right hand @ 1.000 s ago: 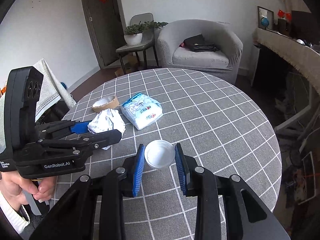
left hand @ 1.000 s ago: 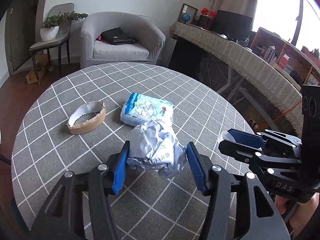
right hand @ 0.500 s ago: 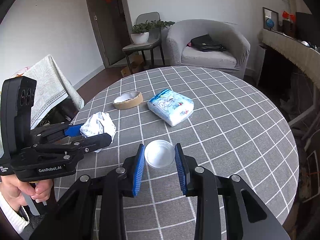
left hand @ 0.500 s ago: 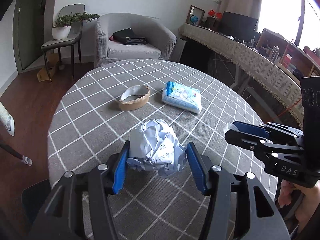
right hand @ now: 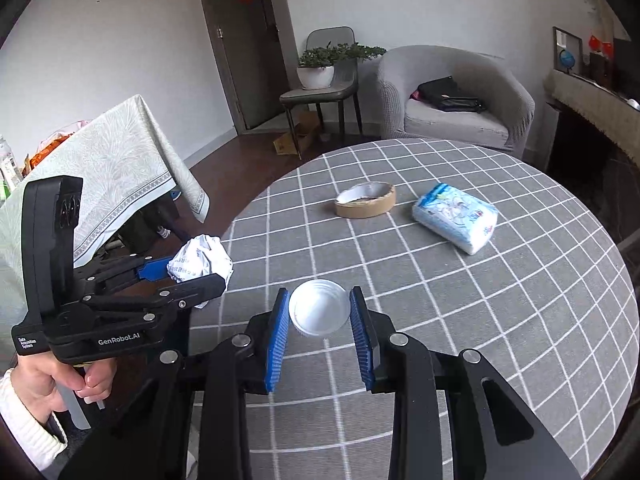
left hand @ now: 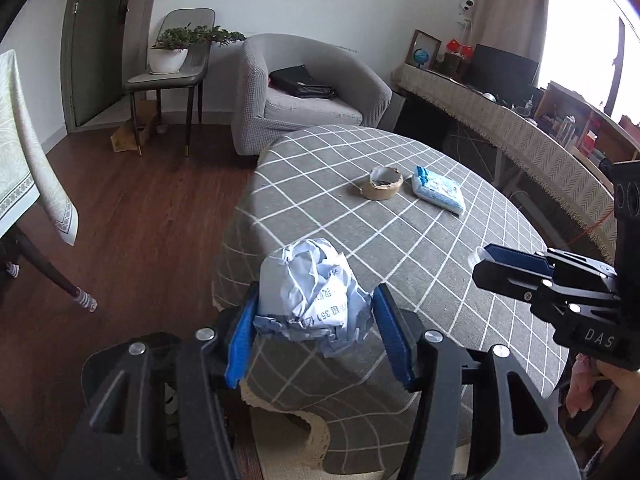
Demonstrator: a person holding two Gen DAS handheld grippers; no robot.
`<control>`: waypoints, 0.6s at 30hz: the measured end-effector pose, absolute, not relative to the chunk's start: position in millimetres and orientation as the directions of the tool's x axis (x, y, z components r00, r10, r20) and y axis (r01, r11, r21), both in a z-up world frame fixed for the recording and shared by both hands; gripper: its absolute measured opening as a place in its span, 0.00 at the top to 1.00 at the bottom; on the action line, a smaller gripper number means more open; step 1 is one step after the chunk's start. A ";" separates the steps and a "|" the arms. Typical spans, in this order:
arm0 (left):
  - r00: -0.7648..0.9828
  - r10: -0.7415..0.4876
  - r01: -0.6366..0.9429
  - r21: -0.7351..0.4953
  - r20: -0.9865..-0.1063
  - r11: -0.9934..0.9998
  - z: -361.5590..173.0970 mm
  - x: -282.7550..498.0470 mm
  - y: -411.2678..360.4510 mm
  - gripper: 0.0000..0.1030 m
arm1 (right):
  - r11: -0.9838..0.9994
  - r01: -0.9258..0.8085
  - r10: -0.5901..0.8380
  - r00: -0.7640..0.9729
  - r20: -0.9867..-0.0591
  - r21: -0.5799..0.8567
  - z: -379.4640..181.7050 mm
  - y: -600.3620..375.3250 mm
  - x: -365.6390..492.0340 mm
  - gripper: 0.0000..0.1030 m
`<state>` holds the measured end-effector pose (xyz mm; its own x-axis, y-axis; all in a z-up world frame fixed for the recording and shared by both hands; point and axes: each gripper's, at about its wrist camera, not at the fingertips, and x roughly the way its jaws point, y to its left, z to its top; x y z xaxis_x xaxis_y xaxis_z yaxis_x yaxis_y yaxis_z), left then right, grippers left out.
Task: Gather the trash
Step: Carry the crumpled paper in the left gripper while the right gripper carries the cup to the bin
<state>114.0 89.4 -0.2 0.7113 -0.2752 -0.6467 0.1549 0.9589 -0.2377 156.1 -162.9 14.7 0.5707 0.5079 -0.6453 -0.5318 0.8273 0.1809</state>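
Two grippers, each with a load. My left gripper (left hand: 316, 330) is clamped on a crumpled paper ball (left hand: 310, 294), blue pads pressing both its sides, and it hangs at the table's (left hand: 400, 256) near left edge, partly over the wood floor (left hand: 132, 220). My right gripper (right hand: 319, 334) pinches a small white cup (right hand: 319, 314) between narrow jaws, above the checked cloth. On the table lie a tape roll (right hand: 366, 200) and, just beside it but apart, a tissue pack (right hand: 456, 216). My left hand (right hand: 60, 384) grips the handle. Behind the table stand a grey armchair (right hand: 452, 96) with a black bag (right hand: 444, 94) on its seat, and a chair bearing a potted plant (right hand: 320, 66).
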 end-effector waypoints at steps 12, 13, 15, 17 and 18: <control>0.668 -0.164 0.058 -0.169 -0.726 0.984 -27.5 101.7 159.7 0.43 | 0.771 -0.609 0.566 0.518 -0.641 0.189 16.0 -95.9 142.2 0.70; 0.660 -0.153 0.053 -0.158 -0.735 0.986 -32.4 101.5 165.4 0.43 | 0.767 -0.613 0.569 0.514 -0.641 0.189 16.1 -91.3 142.6 0.70; 0.644 -0.143 0.047 -0.148 -0.752 0.988 -41.4 102.0 175.4 0.43 | 0.760 -0.623 0.573 0.506 -0.645 0.186 16.3 -81.7 143.5 0.70; 0.626 -0.132 0.031 -0.144 -0.769 0.989 -50.5 102.7 186.8 0.43 | 0.755 -0.629 0.575 0.499 -0.648 0.185 14.6 -73.9 143.6 0.70; 0.615 -0.131 0.022 -0.149 -0.778 0.989 -55.5 103.0 192.6 0.43 | 0.752 -0.633 0.577 0.494 -0.650 0.186 13.9 -69.2 144.9 0.70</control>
<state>103.0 192.6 -55.5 0.6149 -0.1307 -0.7777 0.0222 0.9886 -0.1486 144.9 -69.2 13.9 0.4944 0.5773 -0.6499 -0.6326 0.7517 0.1864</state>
